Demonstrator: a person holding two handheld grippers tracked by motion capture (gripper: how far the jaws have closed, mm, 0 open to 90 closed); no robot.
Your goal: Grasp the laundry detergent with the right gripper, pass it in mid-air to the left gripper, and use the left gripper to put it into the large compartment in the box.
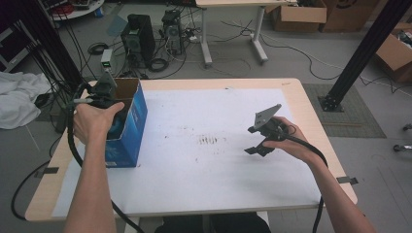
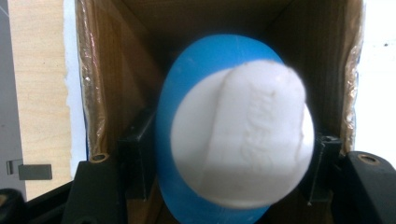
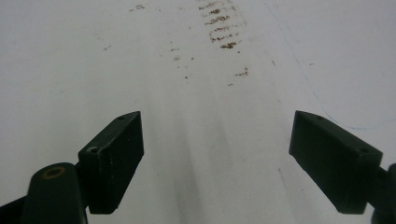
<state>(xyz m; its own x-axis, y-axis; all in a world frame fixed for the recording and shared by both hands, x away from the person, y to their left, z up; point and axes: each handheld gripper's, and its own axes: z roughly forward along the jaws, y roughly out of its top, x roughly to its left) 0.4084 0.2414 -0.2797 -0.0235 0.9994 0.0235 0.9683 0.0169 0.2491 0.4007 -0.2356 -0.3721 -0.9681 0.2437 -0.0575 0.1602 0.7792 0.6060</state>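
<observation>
Our two forearms come in from the bottom of the high view. We see the left hand (image 1: 92, 124) holding the left gripper (image 1: 104, 92) at the open top of a blue cardboard box (image 1: 128, 128) that stands near the table's left edge, its jaws reaching down inside. Well apart, the right gripper (image 1: 260, 141) hovers over the white sheet (image 1: 204, 165) that covers the wooden table (image 1: 311, 111), with a patch of brown smudges (image 1: 210, 140) between the two grippers. Beyond the table lie computer towers (image 1: 138, 39), loose cables, another table and cardboard cartons on a grey floor.

From the left gripper view we look into the brown inside of the box (image 2: 116, 65). A blue bottle with a white cap (image 2: 238, 135) sits between the black jaws, which stand narrow and close beside it on both sides; we cannot tell whether the pads press on it.

From the right gripper view the right gripper (image 3: 215, 158) has its jaws spread wide with nothing between them, above the smudged white sheet (image 3: 196, 140)
</observation>
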